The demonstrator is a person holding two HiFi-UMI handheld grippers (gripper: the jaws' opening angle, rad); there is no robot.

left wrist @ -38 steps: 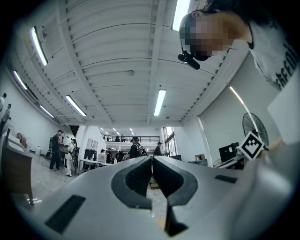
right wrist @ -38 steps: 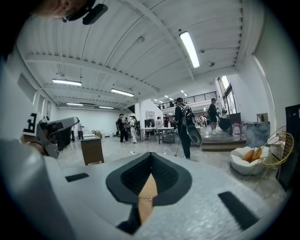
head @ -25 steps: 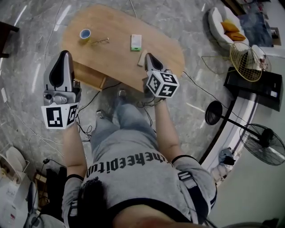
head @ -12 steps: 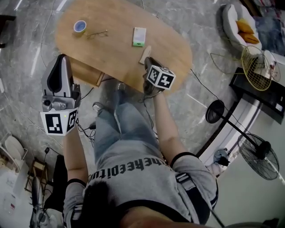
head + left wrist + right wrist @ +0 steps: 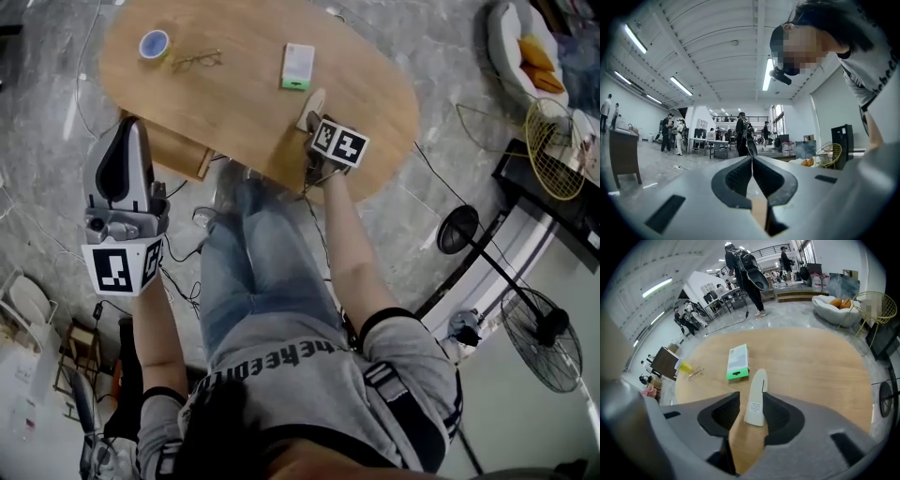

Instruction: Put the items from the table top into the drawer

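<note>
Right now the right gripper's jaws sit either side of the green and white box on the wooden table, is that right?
No. In the right gripper view the right gripper, jaws opening, straddles the slim white device on the wooden table; the green and white box lies beyond.

floor fan (image 5: 538,349), yellow wire chair (image 5: 555,148)

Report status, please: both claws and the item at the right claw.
Left claw shut, empty, beside the table. Right claw opening, slim white device between its jaws, not gripped. Nothing blocks it.
</note>
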